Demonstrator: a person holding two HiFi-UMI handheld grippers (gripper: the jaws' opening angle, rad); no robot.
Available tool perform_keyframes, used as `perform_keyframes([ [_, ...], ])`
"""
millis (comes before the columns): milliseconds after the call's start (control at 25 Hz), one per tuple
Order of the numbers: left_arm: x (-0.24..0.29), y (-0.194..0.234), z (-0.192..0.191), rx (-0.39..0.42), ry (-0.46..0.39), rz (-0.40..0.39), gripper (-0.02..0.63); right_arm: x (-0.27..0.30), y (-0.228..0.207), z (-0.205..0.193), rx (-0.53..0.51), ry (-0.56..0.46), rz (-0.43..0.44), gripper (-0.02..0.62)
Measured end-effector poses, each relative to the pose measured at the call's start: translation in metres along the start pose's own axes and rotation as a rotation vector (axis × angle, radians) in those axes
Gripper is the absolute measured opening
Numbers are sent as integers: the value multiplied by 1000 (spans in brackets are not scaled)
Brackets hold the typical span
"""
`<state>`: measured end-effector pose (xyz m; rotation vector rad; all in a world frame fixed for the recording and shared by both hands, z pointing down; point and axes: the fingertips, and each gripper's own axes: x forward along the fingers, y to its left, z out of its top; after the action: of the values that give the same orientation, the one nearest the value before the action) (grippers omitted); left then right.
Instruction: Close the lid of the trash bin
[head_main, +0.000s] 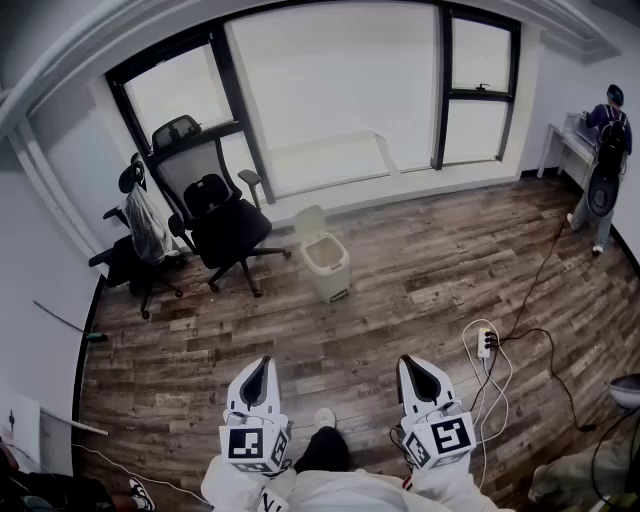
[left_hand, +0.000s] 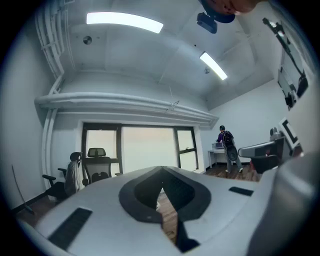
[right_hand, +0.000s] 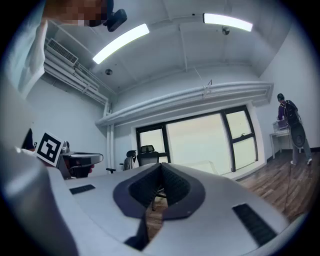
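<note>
The small cream trash bin (head_main: 328, 267) stands on the wooden floor near the window, with its lid (head_main: 310, 221) tipped up and open at the back. Both grippers are low in the head view, well short of the bin. My left gripper (head_main: 261, 364) points toward the bin, its jaws shut and holding nothing. Level with it on the right, my right gripper (head_main: 414, 363) is likewise shut and empty. In the left gripper view (left_hand: 162, 175) and the right gripper view (right_hand: 161, 170) the dark pads meet at the tips. The bin is hidden behind the jaws there.
Two black office chairs (head_main: 215, 215) stand left of the bin, one draped with a grey cloth (head_main: 146, 224). A white power strip (head_main: 485, 343) and trailing cables lie on the floor at right. A person (head_main: 605, 165) stands at a desk far right. My shoe (head_main: 325, 417) shows between the grippers.
</note>
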<state>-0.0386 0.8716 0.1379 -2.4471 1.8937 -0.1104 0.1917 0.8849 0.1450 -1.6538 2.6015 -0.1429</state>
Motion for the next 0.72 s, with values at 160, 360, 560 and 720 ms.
perform_keyframes([
  [160,46,8,-8,-6,3,-21,9,39,-15,-9,-1,8,-5,25],
  [360,130,47,-33,-13,5,-42,8,121,-31,-23,-1,18,-9,25],
  [560,245,102,-37,14,19,-61,8,244,-61,-21,-6,37,-23,25],
  [720,337,160,-29,9,54,-49,8,357,-89,-14,-14,63,-31,25],
])
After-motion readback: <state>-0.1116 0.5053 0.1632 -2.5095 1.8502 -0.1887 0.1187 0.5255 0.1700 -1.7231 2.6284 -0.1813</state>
